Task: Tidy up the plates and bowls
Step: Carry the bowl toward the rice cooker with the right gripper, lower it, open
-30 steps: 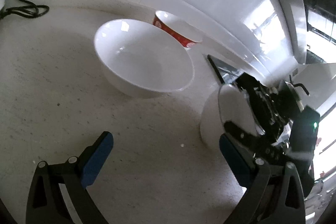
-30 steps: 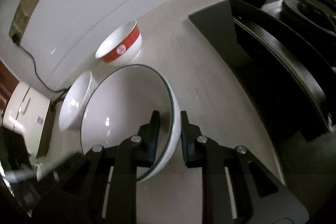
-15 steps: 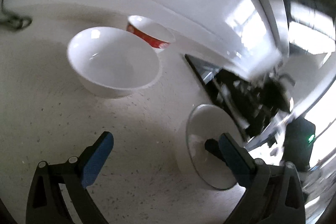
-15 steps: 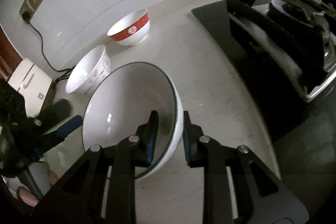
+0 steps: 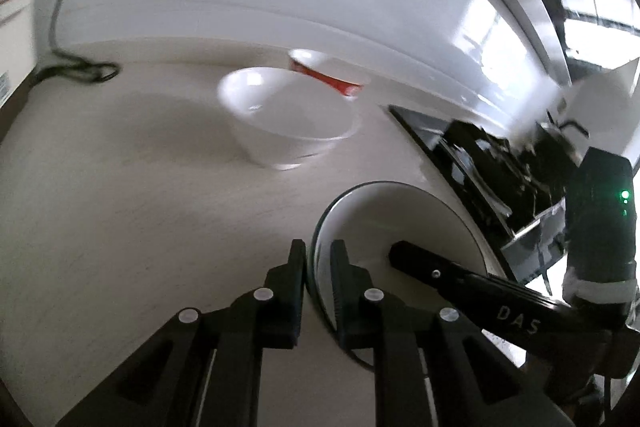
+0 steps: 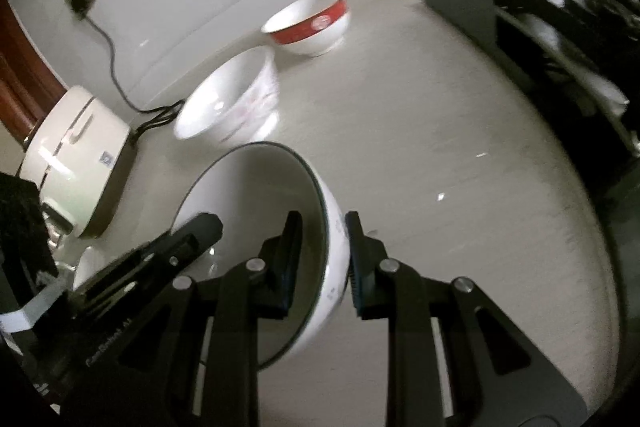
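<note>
ceramic green-rimmed bowl [image 5: 400, 227] sat pinched at opposite rims by left gripper [image 5: 319, 259] – jaws just closed – and right gripper [image 6: 320, 247]; uneven pulls could crack it.

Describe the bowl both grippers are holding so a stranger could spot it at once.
On the pale countertop, left of the black stove, stand three bowls. The green-rimmed bowl is the nearest and largest, clamped by the right gripper and left gripper; its thin dark green rim sets it apart.
</note>
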`<state>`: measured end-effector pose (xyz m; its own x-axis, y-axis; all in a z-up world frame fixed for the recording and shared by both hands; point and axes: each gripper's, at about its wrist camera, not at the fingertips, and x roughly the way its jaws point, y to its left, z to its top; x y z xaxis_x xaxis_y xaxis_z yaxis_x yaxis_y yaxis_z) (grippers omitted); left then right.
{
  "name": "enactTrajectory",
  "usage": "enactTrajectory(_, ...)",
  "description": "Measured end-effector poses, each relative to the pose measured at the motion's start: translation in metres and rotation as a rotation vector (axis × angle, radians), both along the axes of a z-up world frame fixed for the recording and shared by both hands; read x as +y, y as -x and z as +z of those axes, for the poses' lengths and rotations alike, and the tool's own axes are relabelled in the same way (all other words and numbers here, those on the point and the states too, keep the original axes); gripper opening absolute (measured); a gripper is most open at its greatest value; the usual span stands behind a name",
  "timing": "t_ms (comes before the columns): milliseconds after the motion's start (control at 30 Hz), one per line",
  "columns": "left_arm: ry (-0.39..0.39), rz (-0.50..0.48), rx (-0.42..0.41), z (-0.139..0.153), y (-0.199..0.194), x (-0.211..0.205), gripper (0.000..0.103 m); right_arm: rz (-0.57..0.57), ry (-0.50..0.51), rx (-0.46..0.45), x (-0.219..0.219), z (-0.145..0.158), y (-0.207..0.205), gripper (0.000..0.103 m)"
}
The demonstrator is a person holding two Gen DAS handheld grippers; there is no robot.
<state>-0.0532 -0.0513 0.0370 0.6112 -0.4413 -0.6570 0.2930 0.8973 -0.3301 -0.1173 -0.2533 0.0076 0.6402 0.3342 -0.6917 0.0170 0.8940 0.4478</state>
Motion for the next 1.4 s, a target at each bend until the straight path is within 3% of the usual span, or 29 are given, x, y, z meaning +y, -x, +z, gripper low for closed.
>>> enactTrajectory(333,0.033,0.108,0.007,-0.003,0.025,0.055,0.013,0.100,-0.006,-0.032,0.055,0.009,0.002,0.025)
enactTrajectory(500,0.087,0.136,0.026,-0.001,0.025,0.073,0.013,0.114,-0.073,-0.021,0.063,0.005,0.000,0.025)
enactTrajectory(733,0.061,0.232,0.004,0.017,0.014,0.098,0.013,0.166,-0.120,0.002,0.092,0.006,-0.024,0.025)
enactTrajectory(1033,0.058,0.355,0.033,0.008,-0.001,0.136,0.013,0.265,-0.115,0.036,0.144,0.000,-0.056,0.025)
enactTrajectory(1267,0.043,0.389,0.047,0.003,-0.008,0.140,0.013,0.287,-0.130,0.064,0.151,-0.012,-0.069,0.026)
enactTrajectory(1333,0.032,0.407,0.026,0.008,-0.007,0.140,0.023,0.287,-0.124,0.054,0.150,-0.011,-0.070,0.030)
enactTrajectory(1367,0.027,0.411,0.021,0.009,-0.008,0.140,0.027,0.283,-0.126,0.039,0.147,-0.009,-0.069,0.040)
enactTrajectory(1400,0.022,0.416,0.016,0.011,-0.008,0.140,0.042,0.277,-0.134,0.025,0.142,-0.006,-0.068,0.049)
